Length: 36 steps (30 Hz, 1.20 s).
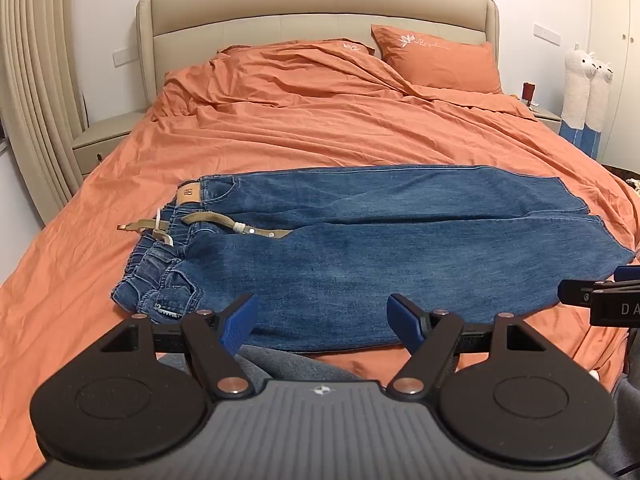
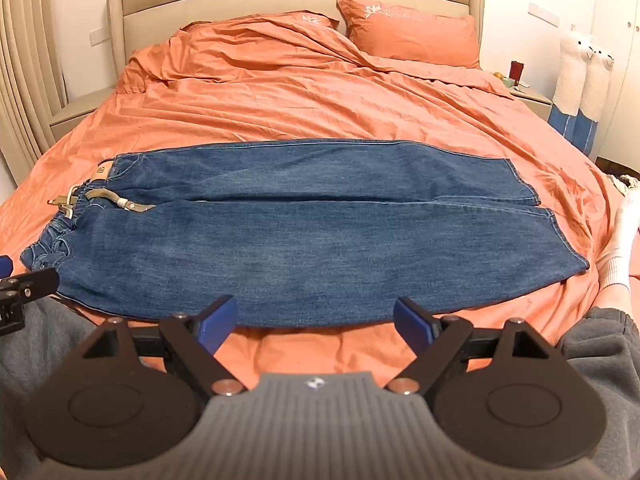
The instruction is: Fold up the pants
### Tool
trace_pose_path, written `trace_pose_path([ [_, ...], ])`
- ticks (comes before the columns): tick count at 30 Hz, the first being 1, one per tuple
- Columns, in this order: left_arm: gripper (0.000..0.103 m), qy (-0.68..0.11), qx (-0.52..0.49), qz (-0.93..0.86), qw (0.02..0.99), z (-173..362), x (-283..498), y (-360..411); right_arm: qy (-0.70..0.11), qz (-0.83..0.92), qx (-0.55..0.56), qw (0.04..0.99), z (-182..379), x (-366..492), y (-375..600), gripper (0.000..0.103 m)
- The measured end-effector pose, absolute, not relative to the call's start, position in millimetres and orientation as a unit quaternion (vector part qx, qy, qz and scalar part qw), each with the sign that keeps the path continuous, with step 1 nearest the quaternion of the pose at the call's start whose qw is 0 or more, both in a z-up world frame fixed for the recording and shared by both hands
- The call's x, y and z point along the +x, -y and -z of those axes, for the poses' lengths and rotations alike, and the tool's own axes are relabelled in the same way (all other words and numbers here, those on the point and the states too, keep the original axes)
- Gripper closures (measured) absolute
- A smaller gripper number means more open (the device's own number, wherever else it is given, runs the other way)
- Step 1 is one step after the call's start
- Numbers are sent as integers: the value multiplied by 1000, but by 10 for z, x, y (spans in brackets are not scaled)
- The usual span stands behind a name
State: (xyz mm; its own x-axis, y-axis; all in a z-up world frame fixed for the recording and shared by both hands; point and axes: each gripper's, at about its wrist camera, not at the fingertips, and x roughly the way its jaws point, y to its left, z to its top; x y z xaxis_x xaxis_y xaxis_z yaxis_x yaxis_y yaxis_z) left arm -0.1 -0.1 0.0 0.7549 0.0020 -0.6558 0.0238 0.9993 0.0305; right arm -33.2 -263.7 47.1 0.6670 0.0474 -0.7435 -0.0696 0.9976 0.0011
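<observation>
Blue jeans lie flat across the orange bed, waistband to the left, leg hems to the right, both legs side by side. They also show in the right wrist view. A tan belt runs through the waistband. My left gripper is open and empty, just above the near edge of the jeans by the waist end. My right gripper is open and empty, above the near edge of the nearer leg. Its tip shows at the right edge of the left wrist view.
The orange duvet covers the bed, with pillows at the headboard. Nightstands stand on both sides. Plush alpaca toys lean at the right wall. My grey-trousered knees and a white-socked foot are at the near edge.
</observation>
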Motion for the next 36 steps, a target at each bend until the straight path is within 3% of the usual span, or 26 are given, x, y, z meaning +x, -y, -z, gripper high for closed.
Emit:
trace_pose_path([
  [31, 16, -352, 17, 4, 936, -5, 22, -61, -405, -32, -17, 914, -492, -346, 2568, 21],
  [36, 21, -351, 6, 15, 936, 4, 198, -283, -396, -47, -12, 917, -452, -256, 2586, 21],
])
